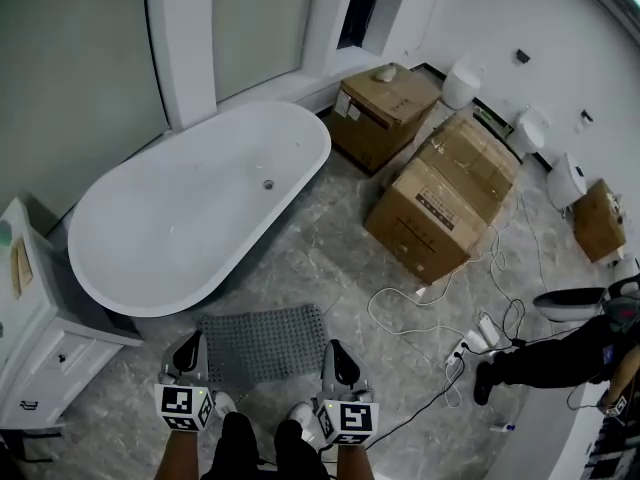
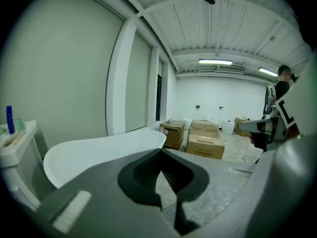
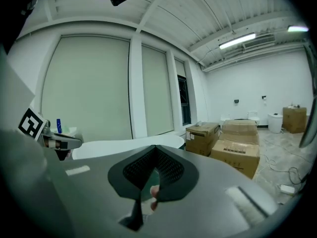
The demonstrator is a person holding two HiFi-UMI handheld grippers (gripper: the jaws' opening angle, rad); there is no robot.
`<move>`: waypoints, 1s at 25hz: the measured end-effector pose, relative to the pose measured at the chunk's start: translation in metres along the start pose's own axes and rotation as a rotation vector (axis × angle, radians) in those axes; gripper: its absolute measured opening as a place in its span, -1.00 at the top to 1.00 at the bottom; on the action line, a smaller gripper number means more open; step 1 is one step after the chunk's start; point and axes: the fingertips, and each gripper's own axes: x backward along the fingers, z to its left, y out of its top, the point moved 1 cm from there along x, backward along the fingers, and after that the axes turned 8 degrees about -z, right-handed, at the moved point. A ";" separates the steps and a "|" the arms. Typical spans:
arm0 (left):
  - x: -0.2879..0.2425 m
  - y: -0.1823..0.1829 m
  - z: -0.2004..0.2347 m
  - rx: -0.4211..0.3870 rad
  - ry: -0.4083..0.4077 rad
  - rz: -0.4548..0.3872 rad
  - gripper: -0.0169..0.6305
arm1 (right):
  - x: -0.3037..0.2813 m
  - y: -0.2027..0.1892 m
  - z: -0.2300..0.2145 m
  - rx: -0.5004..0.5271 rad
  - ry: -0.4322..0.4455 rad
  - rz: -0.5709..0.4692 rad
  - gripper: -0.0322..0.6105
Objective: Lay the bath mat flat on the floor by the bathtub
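Observation:
The grey bath mat (image 1: 262,343) lies spread out on the marble floor, just in front of the white bathtub (image 1: 190,208). My left gripper (image 1: 190,346) hovers over the mat's left edge and my right gripper (image 1: 336,353) over its right edge. In the left gripper view the jaws (image 2: 161,155) meet at the tips with nothing between them. A patch of the mat (image 2: 171,213) shows below them and the bathtub (image 2: 99,152) lies beyond. The right gripper (image 3: 156,150) is shut too, with nothing in it. Whether either gripper touches the mat I cannot tell.
A white cabinet (image 1: 30,338) stands at the left by the tub's end. Two cardboard boxes (image 1: 445,198) (image 1: 385,113) stand beyond the mat to the right. Cables and a power strip (image 1: 470,343) trail over the floor at right, near a person (image 1: 560,358).

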 end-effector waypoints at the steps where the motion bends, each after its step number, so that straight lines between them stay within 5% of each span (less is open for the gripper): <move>1: 0.000 0.007 -0.001 -0.014 -0.003 -0.006 0.95 | 0.001 0.005 0.000 -0.004 0.002 -0.007 0.82; 25: 0.027 0.118 -0.052 -0.106 0.035 -0.221 0.95 | 0.023 0.112 -0.038 0.065 0.111 -0.205 0.82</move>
